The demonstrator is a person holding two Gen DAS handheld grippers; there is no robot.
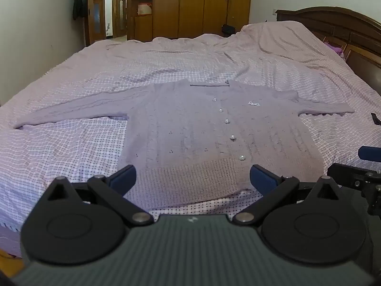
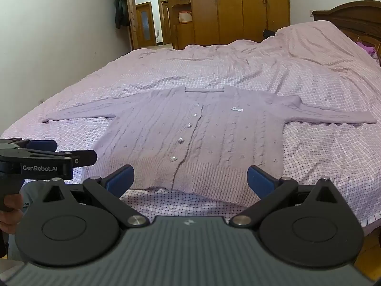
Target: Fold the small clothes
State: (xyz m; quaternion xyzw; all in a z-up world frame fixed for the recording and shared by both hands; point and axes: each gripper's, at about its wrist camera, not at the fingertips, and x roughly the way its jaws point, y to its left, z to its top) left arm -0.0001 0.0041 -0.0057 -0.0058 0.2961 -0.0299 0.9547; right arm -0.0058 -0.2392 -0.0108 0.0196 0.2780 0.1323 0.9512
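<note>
A lilac knitted cardigan [image 1: 190, 133] lies flat and face up on the bed, sleeves spread to both sides, pearl buttons [image 1: 227, 120] down its front. In the right wrist view the same cardigan [image 2: 214, 133] fills the middle, its hem nearest me. My left gripper [image 1: 193, 178] hovers open just above the hem with nothing between its blue pads. My right gripper [image 2: 190, 178] is open too, over the hem near the button line, and holds nothing. The left gripper [image 2: 45, 151] also shows at the left edge of the right wrist view, held by a hand [image 2: 9, 212].
The bed carries a pink-and-white checked sheet [image 1: 71, 147] with rumpled folds toward the far end. A dark wooden headboard [image 1: 345, 31] stands at the right, wooden wardrobes [image 1: 202, 4] and an open doorway [image 1: 102, 12] behind. A small dark object [image 1: 375, 118] lies at the right edge.
</note>
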